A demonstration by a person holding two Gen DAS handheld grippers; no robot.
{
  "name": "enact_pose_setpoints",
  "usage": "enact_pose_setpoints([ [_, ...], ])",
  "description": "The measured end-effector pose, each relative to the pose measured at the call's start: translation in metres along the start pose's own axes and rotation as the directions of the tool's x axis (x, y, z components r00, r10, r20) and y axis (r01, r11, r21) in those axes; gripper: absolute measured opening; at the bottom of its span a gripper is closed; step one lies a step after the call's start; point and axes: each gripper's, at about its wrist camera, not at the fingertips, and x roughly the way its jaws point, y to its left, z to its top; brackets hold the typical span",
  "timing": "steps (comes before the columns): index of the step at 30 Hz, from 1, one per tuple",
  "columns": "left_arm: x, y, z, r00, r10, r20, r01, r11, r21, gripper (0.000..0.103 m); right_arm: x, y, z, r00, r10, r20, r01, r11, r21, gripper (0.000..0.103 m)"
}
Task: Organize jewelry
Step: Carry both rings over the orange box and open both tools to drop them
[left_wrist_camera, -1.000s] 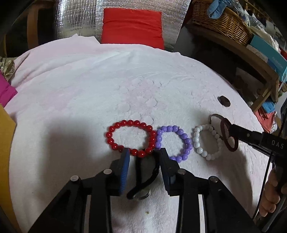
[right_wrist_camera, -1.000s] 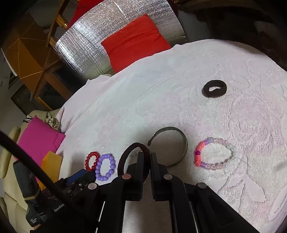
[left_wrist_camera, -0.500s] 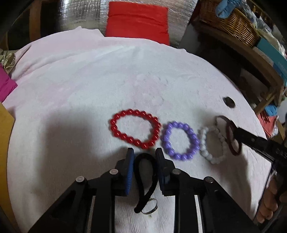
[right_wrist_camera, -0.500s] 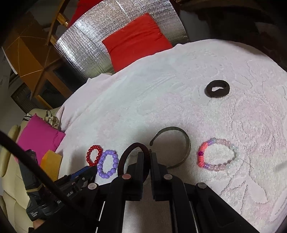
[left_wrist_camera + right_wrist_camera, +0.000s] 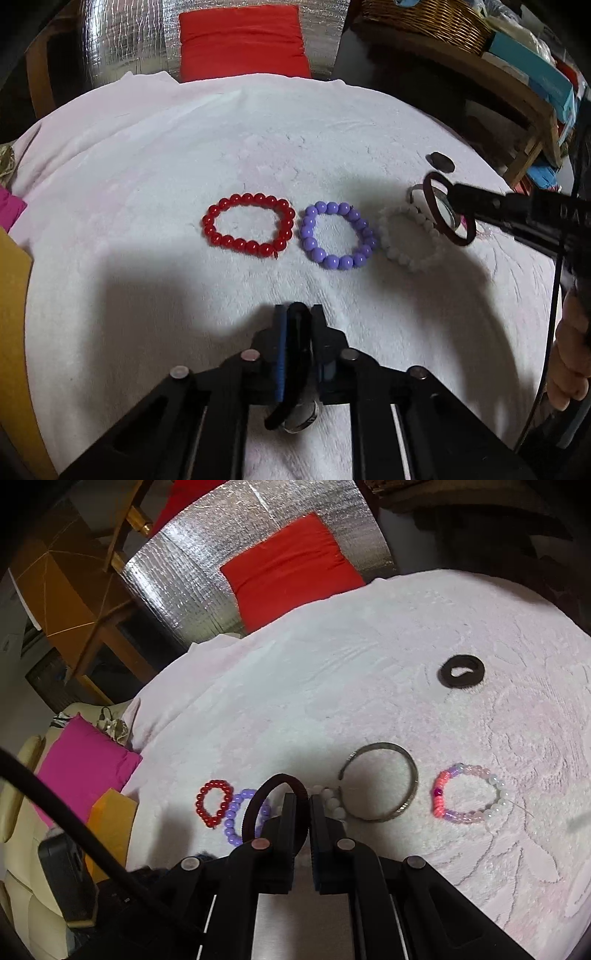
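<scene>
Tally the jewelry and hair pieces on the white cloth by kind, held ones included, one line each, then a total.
Beaded bracelets: 4: red, purple, white, pink-and-white mix
Metal cuff bangle: 1
Thin hair bands: 2: dark red band in the right gripper, black band in the left gripper
Black scrunchie: 1
Total: 8

The left gripper [image 5: 297, 321] has just been closing its jaws, and they now squeeze the black loop [image 5: 295, 354], which a second ago lay slack between wide-open pads. The loop is flattened into a narrow band between the pads, its metal ring [image 5: 300, 421] hanging behind the jaws. The gripper has drawn back: the red bracelet [image 5: 248, 225] and purple bracelet [image 5: 337, 235], earlier right at the fingertips, now lie well ahead of them.
</scene>
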Motion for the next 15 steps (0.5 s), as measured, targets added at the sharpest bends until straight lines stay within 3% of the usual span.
enact_pose_setpoints([
  [5, -0.015, 0.011, -0.005, 1.000, 0.014, 0.020, -0.013, 0.999, -0.035, 0.008, -0.003, 0.012, -0.001, 1.000, 0.010, 0.006, -0.010, 1.000, -0.024, 0.007],
  [10, -0.058, 0.018, -0.011, 0.994, 0.037, 0.107, -0.028, 0.996, -0.081, 0.005, -0.005, 0.035, -0.005, 0.999, 0.046, 0.011, -0.046, 0.997, -0.058, 0.007],
  [15, -0.128, 0.024, -0.030, 0.962, 0.095, 0.257, -0.063, 0.989, -0.131, 0.005, -0.007, 0.072, -0.015, 0.993, 0.120, 0.007, -0.118, 0.987, -0.109, 0.008],
])
